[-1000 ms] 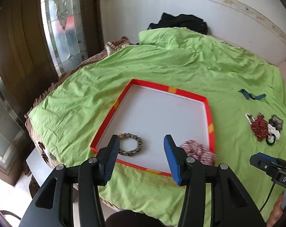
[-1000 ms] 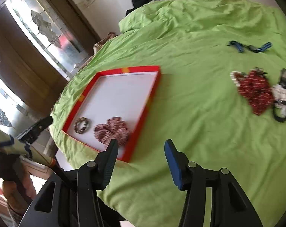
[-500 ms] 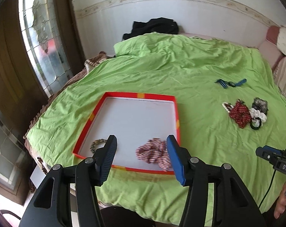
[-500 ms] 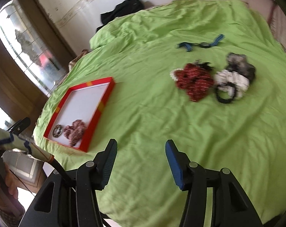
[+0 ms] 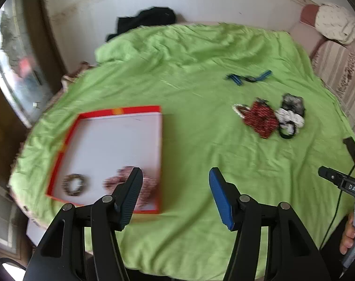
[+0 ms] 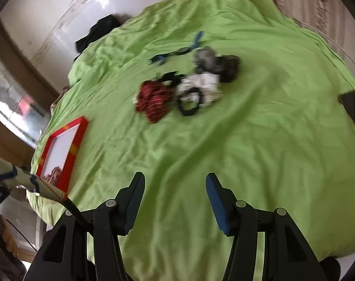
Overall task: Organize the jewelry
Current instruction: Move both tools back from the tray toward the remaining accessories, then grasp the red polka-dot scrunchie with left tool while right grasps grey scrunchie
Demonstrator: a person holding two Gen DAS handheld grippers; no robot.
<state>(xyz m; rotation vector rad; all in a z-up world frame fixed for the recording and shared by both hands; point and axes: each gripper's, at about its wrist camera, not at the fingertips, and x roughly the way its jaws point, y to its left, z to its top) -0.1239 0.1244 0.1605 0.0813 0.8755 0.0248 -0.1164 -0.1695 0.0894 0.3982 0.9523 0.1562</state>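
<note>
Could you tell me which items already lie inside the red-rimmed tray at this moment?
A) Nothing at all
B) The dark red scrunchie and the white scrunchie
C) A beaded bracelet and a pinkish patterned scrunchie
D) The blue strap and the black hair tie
C: in the left wrist view the beaded bracelet and the pinkish scrunchie lie on the white floor of the tray.

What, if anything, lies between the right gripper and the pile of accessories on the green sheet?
Nothing visible. In the right wrist view only bare green sheet separates the open, empty right gripper from the pile: red patterned piece, black ring, white scrunchie. The red tray sits off to the left.
</note>
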